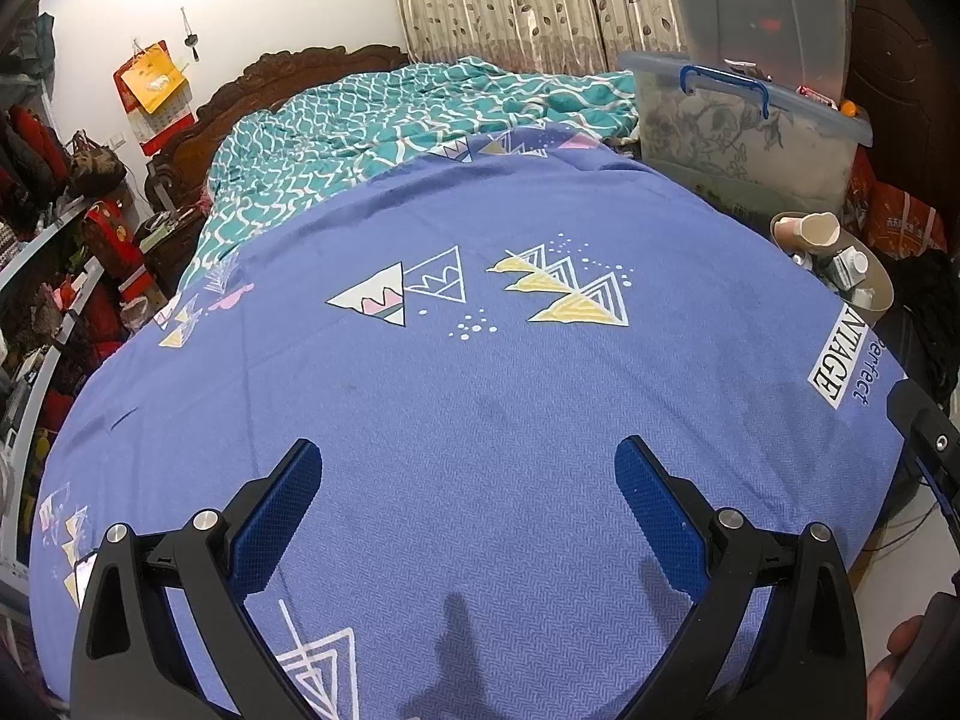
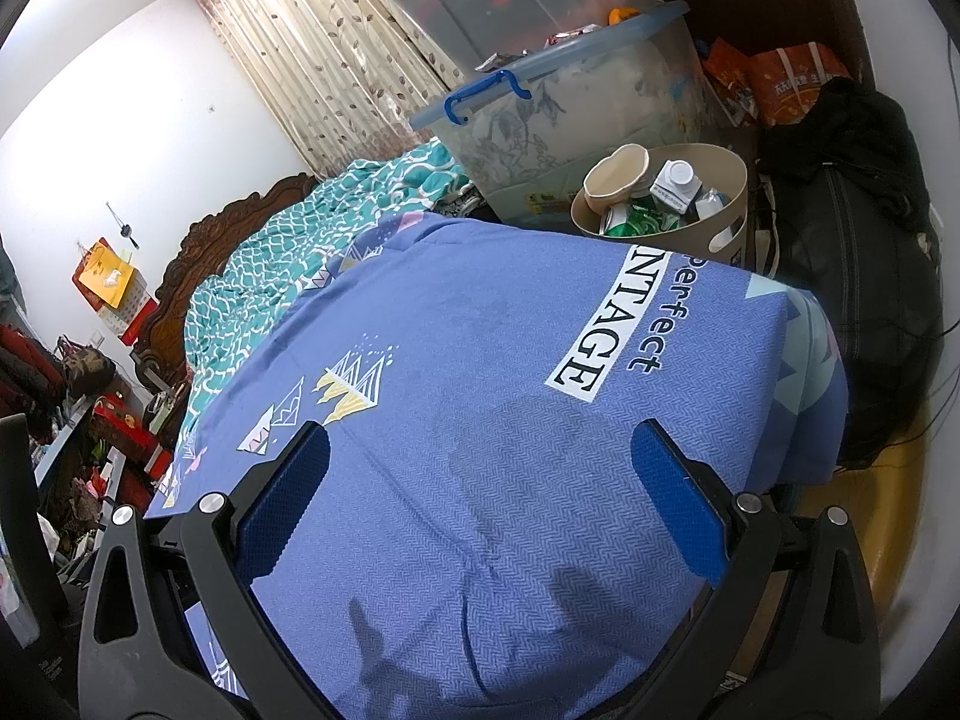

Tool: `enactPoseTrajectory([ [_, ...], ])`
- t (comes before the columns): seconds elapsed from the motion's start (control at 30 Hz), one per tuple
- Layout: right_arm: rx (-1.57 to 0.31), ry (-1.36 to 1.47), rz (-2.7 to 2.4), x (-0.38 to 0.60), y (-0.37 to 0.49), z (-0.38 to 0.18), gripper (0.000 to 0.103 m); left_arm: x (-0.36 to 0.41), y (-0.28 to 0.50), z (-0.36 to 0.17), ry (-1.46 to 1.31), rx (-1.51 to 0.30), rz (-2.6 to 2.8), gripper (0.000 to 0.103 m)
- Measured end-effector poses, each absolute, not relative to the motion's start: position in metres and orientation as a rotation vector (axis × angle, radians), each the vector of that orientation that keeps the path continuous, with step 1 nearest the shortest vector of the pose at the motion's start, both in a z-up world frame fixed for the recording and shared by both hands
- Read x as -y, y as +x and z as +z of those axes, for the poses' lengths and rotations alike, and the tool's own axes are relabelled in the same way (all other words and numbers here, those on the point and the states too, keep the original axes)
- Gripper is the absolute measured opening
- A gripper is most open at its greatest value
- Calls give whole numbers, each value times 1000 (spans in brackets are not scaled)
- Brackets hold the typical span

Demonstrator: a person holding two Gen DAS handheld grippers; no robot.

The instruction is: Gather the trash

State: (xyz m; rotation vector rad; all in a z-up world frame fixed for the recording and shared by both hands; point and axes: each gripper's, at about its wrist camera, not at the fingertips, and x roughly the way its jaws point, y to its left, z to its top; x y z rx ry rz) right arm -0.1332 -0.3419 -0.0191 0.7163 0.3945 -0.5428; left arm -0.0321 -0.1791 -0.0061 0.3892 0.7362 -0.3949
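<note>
A beige round bin (image 2: 735, 204) stands off the bed's far right corner. It holds a paper cup (image 2: 618, 175), a small white carton (image 2: 677, 186) and green wrappers (image 2: 637, 221). The bin also shows in the left wrist view (image 1: 877, 294), at the right edge of the bed. My left gripper (image 1: 468, 456) is open and empty above the blue bedsheet (image 1: 480, 396). My right gripper (image 2: 480, 441) is open and empty above the same sheet (image 2: 468, 372), short of the bin. No loose trash shows on the sheet.
A clear storage box with a blue handle (image 2: 558, 114) stands behind the bin, another stacked on it. A teal quilt (image 1: 384, 114) lies at the bed's head. Black bags (image 2: 852, 276) sit right of the bed. Cluttered shelves (image 1: 54, 276) line the left side.
</note>
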Motion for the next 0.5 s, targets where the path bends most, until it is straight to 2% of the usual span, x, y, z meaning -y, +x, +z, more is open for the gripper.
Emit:
enactPoseTrajectory([
  [0.5, -396, 717, -543, 342, -133, -19, 99, 178, -32, -4, 392, -742, -426, 94],
])
